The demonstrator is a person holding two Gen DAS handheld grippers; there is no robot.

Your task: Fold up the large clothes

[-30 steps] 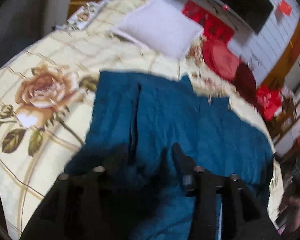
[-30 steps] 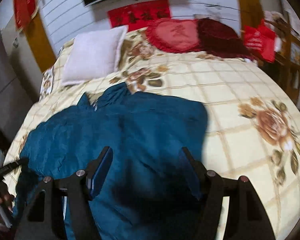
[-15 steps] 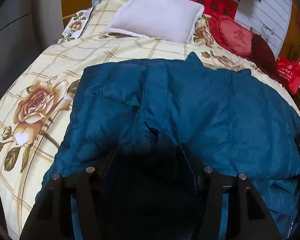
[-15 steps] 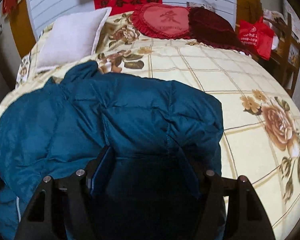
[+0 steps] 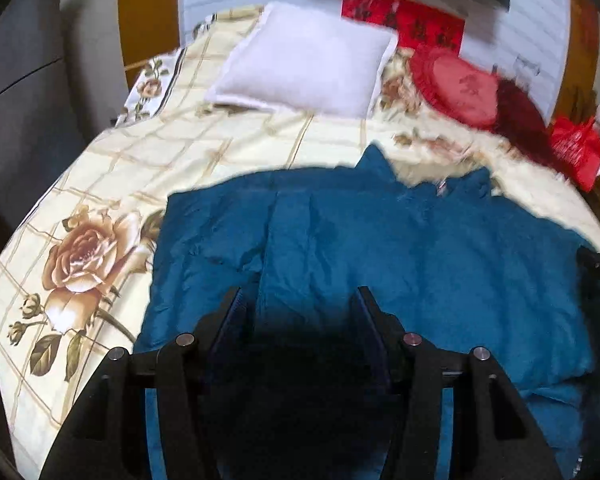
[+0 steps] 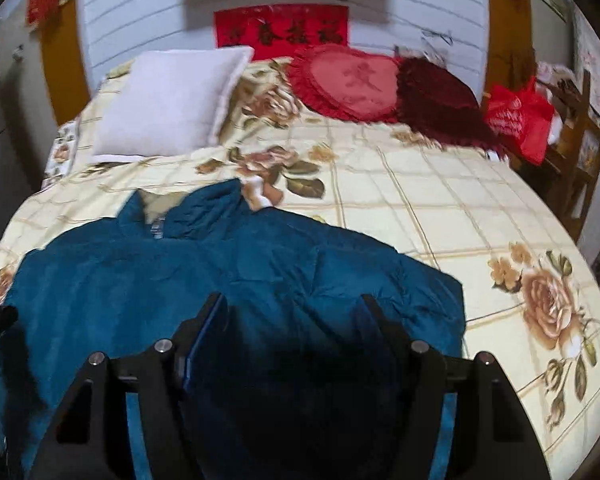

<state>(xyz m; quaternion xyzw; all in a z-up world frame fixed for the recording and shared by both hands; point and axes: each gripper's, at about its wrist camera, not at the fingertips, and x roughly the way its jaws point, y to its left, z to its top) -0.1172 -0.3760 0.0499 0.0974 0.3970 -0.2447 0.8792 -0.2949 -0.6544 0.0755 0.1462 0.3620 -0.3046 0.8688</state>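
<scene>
One teal padded jacket [image 5: 400, 264] lies spread on one bed [image 5: 112, 168], directly ahead of and beneath both claws. Three cushions sit at the far end beyond them: one white pillow [image 6: 168, 100], one red heart-shaped cushion [image 6: 348, 82] and one dark red cushion [image 6: 440, 100] beside it. One red bag [image 6: 520, 118] is far off to the right of the right claw, and one red banner [image 6: 282, 28] hangs on the wall straight ahead.

The left claw [image 5: 300, 304] hangs over the jacket's near part, with the jacket's left edge and a large printed rose [image 5: 88, 256] on the bedspread off to its left. Its jaws stand fairly wide and are closing a little; jacket fabric shows in the gap, but the fingers do not appear to pinch it.

The right claw [image 6: 296, 312] hangs over the jacket's other side, the jacket's right edge just to its right. Its jaws stand fairly wide apart, fabric beneath the gap, nothing clamped. Whether the fingertips touch the cloth I cannot tell.
</scene>
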